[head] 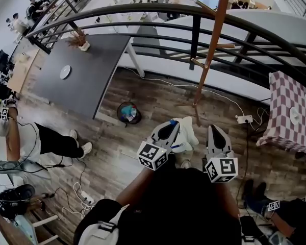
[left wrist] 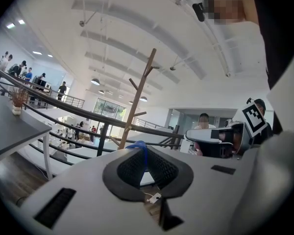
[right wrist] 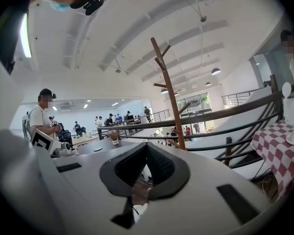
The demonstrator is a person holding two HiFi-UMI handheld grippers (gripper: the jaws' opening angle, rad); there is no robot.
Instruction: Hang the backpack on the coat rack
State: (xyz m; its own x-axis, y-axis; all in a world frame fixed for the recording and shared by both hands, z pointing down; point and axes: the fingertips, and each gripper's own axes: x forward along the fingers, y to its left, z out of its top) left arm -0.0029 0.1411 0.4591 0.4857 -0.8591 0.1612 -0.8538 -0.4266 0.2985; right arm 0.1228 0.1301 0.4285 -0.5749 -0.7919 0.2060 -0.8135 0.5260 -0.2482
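A white backpack [head: 187, 132] hangs low over the wooden floor, between my two grippers. Its blue top loop [left wrist: 139, 148] is pinched at the tips of my left gripper [left wrist: 140, 148], which is shut on it; the head view shows that gripper [head: 172, 124] just left of the bag. To the bag's right my right gripper [head: 214, 128] is apart from it, jaws shut with nothing between the tips [right wrist: 147, 146]; a bit of white bag [right wrist: 142, 173] shows below them. The wooden coat rack [head: 212, 45] stands ahead by the railing, its pegs bare [left wrist: 137, 102] [right wrist: 169, 92].
A dark curved railing [head: 143, 14] runs behind the rack. There is a grey table [head: 86, 65] at left and a checkered table [head: 290, 103] at right. A round bin [head: 128, 112], a power strip [head: 244, 119] and cables lie on the floor. One person [head: 25, 137] sits at left.
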